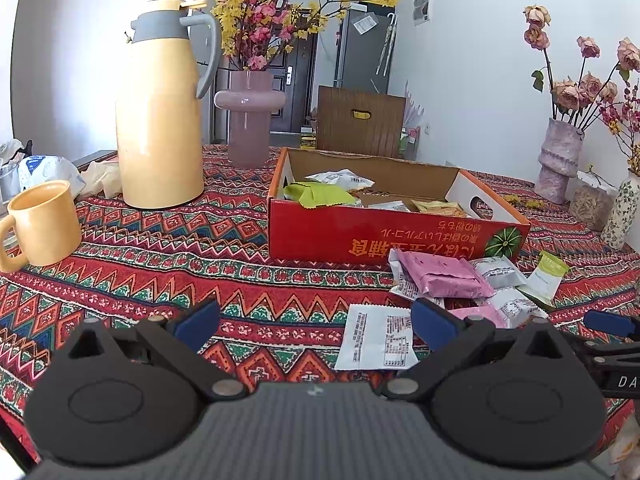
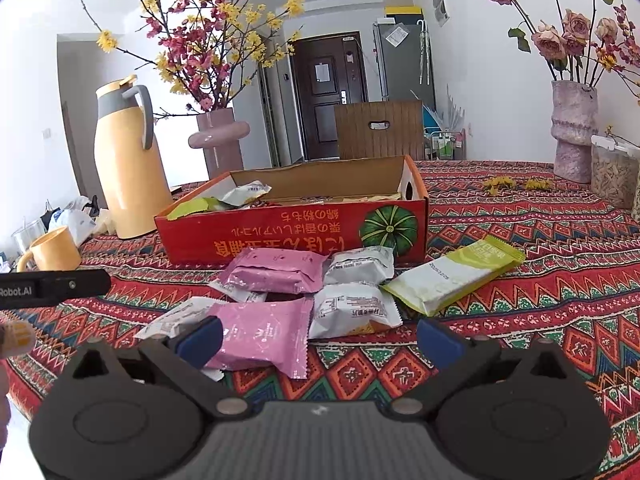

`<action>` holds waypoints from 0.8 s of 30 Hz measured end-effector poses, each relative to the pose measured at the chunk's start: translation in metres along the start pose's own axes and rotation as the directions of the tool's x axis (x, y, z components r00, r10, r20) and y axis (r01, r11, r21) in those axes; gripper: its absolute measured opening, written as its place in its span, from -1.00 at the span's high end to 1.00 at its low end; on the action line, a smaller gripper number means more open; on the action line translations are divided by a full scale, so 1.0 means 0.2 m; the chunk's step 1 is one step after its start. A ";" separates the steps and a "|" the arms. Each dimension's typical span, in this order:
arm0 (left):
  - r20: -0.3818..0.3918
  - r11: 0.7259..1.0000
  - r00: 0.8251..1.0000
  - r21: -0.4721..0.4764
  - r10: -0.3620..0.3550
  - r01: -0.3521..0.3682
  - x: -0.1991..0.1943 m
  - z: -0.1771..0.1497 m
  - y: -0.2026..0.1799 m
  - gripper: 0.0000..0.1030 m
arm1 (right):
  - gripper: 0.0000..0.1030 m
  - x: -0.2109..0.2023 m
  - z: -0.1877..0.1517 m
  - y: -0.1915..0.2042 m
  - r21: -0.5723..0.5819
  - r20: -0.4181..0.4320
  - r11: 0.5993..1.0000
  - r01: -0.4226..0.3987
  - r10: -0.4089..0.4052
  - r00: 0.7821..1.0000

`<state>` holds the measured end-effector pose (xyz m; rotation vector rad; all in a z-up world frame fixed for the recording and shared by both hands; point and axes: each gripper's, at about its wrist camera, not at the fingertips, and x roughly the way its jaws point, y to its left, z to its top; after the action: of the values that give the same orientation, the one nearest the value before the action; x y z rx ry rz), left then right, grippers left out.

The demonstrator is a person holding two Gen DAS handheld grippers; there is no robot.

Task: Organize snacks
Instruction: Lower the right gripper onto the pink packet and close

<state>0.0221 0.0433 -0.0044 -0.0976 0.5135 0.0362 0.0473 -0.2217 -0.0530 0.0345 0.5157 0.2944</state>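
A red cardboard box (image 1: 360, 236) (image 2: 296, 236) sits open on the patterned tablecloth with several snack packets inside, a green one (image 1: 320, 196) at its left. In front of it lies a loose pile: pink packets (image 1: 444, 276) (image 2: 276, 270), white packets (image 2: 352, 308), a green-and-white packet (image 2: 452, 276) and a flat white packet (image 1: 378, 340). My left gripper (image 1: 316, 322) is open, low over the cloth, the flat white packet between its fingers. My right gripper (image 2: 320, 338) is open just before a pink packet (image 2: 264, 334), nothing held.
A yellow thermos (image 1: 160, 120) and yellow mug (image 1: 44, 224) stand at the left. A pink vase (image 1: 248, 120) with blossoms is behind the box. A second vase of roses (image 1: 558, 160) and a jar (image 2: 612, 176) stand at the right. A wooden chair back (image 1: 360, 124) is behind the table.
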 end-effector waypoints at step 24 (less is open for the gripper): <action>-0.051 0.997 0.997 -0.057 0.049 -0.052 0.07 -0.02 0.22 -1.00 | -1.00 0.45 0.06 0.28 -0.048 -0.238 0.998 0.049 -0.059 0.970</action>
<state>0.0303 0.0875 -0.0181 -0.1427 0.5643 0.0987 0.1114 -0.1413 -0.0803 -0.0567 0.7485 0.2575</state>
